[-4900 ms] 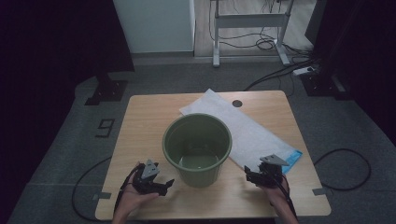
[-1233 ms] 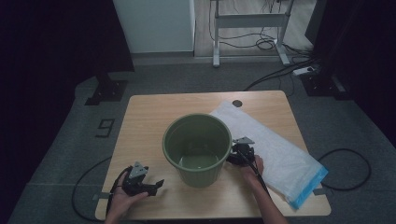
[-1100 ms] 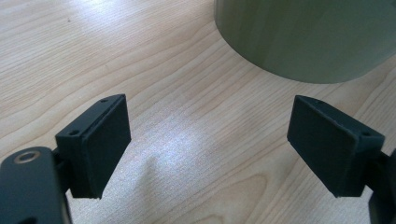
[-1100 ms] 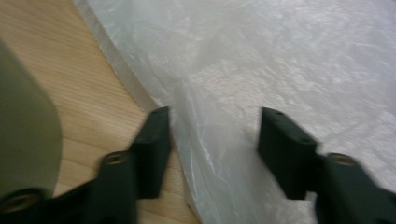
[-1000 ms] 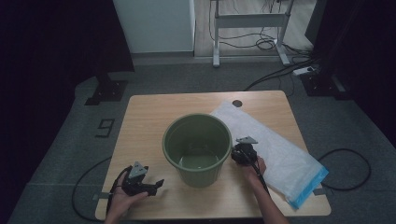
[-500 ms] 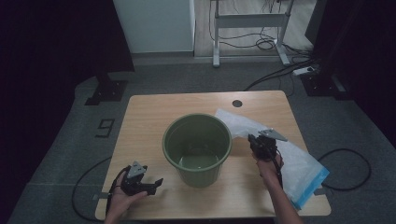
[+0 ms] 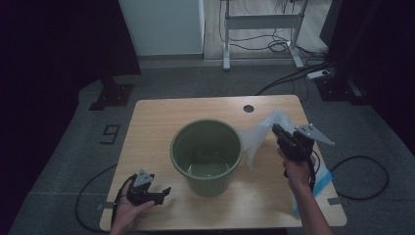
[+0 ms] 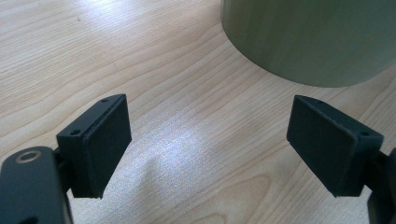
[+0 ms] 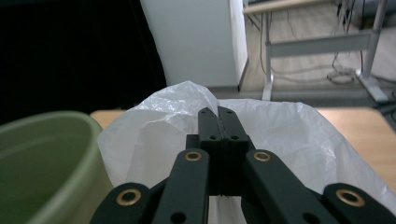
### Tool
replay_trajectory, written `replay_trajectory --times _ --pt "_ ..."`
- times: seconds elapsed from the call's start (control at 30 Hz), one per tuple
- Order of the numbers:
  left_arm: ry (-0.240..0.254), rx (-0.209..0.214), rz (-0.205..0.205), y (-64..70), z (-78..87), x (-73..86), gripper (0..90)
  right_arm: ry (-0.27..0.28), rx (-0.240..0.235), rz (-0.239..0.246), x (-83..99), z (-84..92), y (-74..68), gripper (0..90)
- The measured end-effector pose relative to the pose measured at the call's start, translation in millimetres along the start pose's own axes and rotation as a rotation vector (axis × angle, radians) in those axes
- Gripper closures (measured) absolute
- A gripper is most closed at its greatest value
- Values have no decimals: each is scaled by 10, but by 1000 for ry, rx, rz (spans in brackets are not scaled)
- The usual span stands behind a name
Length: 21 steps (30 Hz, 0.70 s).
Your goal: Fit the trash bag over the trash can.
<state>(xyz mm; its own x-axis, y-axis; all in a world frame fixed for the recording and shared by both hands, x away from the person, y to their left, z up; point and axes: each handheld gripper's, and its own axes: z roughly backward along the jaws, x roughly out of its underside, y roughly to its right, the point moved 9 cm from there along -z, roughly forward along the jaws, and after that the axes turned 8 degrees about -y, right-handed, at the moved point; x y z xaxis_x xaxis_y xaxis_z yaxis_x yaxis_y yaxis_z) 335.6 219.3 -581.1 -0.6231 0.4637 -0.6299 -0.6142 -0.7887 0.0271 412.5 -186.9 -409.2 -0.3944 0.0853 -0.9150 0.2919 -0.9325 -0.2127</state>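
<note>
A green plastic bucket [image 7: 206,155] stands upright and open near the middle of the wooden table [image 7: 161,117], a little toward the person's edge. To its right, the right gripper [image 7: 277,129] is raised above the tabletop with its jaws pressed together on a fold of a thin white plastic bag [image 7: 259,134]; its jaws have just been closing, and the film is caught between them. In the right gripper view the two black jaws meet flat against each other with the crinkled bag [image 9: 289,135] billowing on both sides of them, and the bucket's rim [image 9: 70,140] curves in at the lower left. The lifted part of the bag hangs just beside the bucket's right wall, while the rest trails down to the table's right edge, where a blue-trimmed end [image 7: 324,180] lies toward the near right corner. The left gripper [image 7: 161,195] rests low at the near left corner of the table, held in the person's hand, its jaws spread wide with nothing between them. In the left gripper view the two pads [image 8: 100,140] stand well apart over bare wood, with the bucket's wall [image 8: 308,37] near ahead.
</note>
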Motion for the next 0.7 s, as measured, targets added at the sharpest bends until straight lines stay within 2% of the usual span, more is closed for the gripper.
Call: replay_trajectory --times 0.27,0.7 --pt "-6 1 -2 5 -14 8 133 88 -14 21 -363 310 -78 890" --pt "-13 2 -2 9 -38 22 134 153 -38 32 -662 567 -155 890"
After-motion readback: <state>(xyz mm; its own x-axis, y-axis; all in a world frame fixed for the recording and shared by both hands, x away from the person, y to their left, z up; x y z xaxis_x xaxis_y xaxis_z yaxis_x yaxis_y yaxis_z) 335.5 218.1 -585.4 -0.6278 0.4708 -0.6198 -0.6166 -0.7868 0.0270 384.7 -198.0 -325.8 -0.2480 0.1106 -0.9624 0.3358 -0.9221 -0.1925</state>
